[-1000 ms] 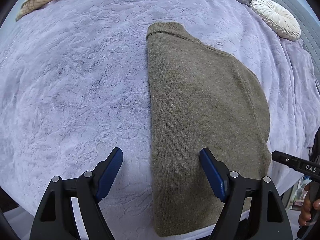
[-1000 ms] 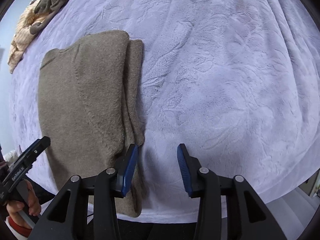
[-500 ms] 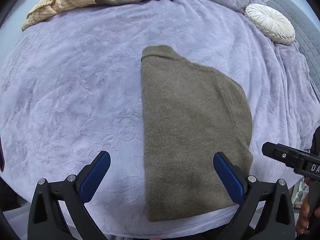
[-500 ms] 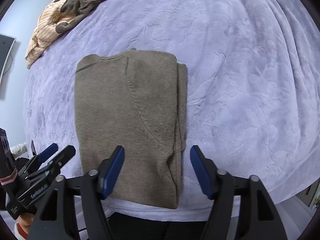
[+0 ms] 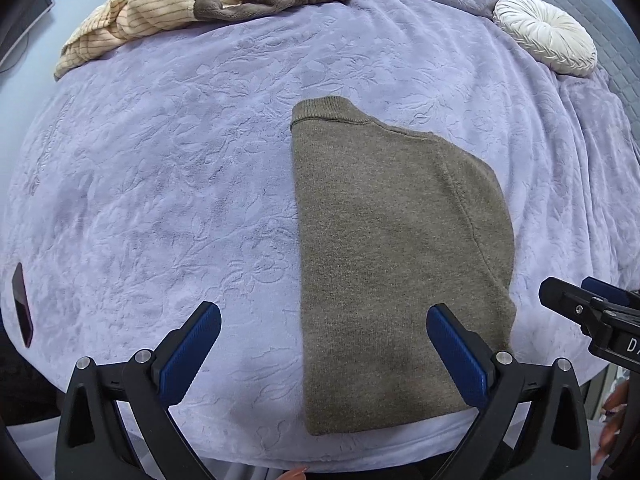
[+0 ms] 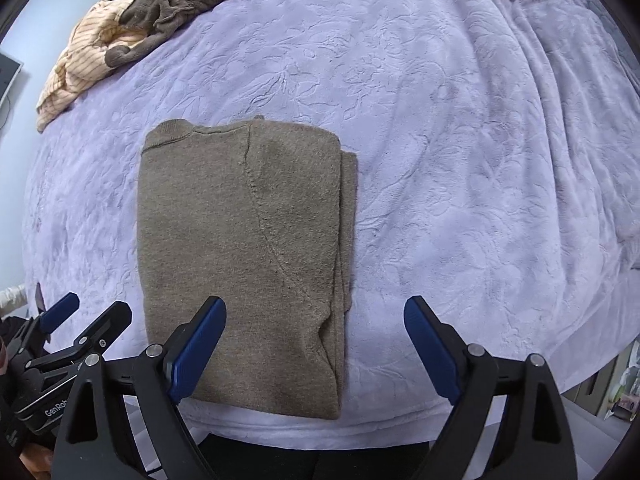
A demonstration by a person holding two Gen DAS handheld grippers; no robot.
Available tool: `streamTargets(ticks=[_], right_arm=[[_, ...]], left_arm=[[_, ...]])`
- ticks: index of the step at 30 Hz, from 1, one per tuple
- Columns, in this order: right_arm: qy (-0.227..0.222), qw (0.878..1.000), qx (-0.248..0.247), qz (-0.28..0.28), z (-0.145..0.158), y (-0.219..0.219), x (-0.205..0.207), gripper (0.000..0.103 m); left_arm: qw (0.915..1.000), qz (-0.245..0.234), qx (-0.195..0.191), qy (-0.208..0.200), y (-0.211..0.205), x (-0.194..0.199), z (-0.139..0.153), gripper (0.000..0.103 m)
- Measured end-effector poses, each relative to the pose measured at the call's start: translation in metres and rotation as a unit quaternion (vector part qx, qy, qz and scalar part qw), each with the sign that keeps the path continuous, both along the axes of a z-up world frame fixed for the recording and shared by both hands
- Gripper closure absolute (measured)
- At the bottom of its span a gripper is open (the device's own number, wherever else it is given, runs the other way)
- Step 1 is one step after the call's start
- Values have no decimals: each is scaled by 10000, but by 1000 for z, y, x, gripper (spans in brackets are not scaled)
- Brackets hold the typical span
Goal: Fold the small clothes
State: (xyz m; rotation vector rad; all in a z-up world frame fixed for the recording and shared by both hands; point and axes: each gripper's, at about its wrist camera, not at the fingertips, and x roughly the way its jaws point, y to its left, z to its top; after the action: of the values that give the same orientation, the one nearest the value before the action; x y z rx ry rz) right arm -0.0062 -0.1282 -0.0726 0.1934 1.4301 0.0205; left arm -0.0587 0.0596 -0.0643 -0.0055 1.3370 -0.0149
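Left wrist view: I am holding my left gripper (image 5: 324, 354) and right gripper (image 6: 316, 350), jaws just opened wide and empty, above the folded sweater (image 5: 392, 264) lying flat on the bedspread (image 5: 160, 200), checking edge alignment before regripping.

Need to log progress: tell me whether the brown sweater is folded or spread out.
Folded. The sweater lies as a narrow rectangle on the blanket, layered edges stacked along its right side, no sleeves sticking out.
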Motion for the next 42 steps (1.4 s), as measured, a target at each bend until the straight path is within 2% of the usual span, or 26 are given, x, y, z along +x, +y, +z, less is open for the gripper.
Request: streamTargets(ticks=[13, 42], right_arm=[[-65, 9988, -454, 168, 10, 9, -6, 11], [-119, 9983, -536, 189, 14, 8, -11, 11]], left_arm=[[9998, 39, 135, -111, -5, 0, 11, 0], [9997, 39, 196, -166, -14, -10, 17, 0]])
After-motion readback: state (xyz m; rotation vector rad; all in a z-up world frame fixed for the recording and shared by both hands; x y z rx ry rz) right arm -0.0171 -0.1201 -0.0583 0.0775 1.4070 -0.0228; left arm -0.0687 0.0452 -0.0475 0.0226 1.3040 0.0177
